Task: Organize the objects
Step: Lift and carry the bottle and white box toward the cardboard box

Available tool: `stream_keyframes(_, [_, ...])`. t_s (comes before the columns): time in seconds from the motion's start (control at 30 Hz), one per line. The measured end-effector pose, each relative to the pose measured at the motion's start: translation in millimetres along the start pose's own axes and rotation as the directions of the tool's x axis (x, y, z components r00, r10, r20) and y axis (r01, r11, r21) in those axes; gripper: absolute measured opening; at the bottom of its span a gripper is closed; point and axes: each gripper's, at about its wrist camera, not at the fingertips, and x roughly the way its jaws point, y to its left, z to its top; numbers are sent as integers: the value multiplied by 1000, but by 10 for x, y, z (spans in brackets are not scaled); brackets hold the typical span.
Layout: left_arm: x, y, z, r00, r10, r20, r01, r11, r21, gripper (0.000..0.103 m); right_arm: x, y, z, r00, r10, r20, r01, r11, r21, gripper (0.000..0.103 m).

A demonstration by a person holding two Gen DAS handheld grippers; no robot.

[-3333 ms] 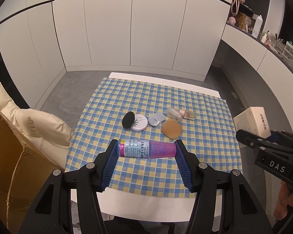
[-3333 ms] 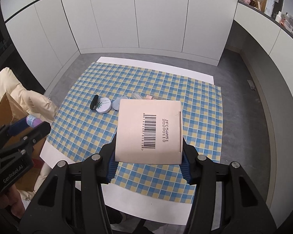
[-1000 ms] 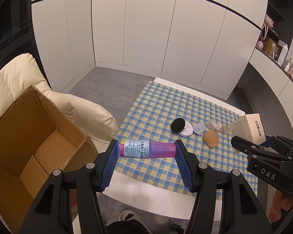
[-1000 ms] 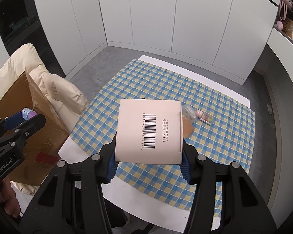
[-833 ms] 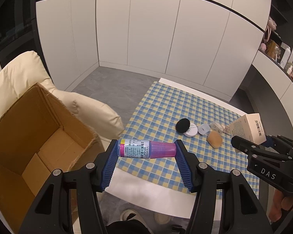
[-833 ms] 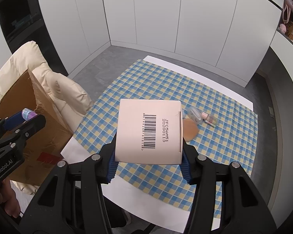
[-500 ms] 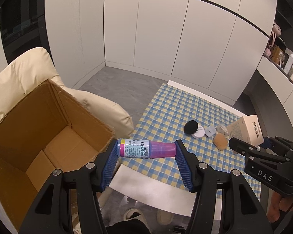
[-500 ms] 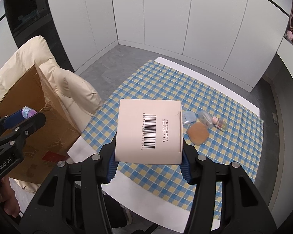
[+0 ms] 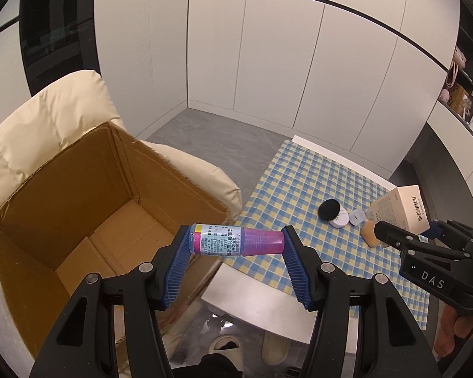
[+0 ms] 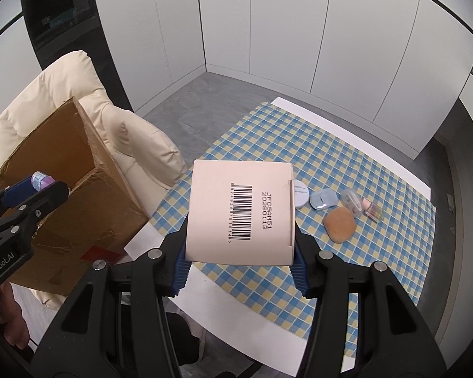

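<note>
A pink-capped labelled bottle lies sideways over the open cardboard box; a barcoded carton is upright.

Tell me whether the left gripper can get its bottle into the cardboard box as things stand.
Probably yes. The left gripper holds the bottle crosswise just above the near rim of the cardboard box, whose top is open with nothing over the opening.

The box stands open-topped on the cream chair, its inside bare down to the floor flaps, so there is free way in from above. Its near right wall rises just under the left tool and its bottle. On the bench, the near cloth is free; small items crowd the middle.
</note>
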Motion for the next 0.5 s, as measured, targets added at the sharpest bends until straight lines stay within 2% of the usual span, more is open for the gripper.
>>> stream_keyframes(0.5, [-128, 374, -71, 999, 51, 6, -51, 997, -51, 57, 5, 390, 69, 999, 41, 7, -41, 998, -57, 54])
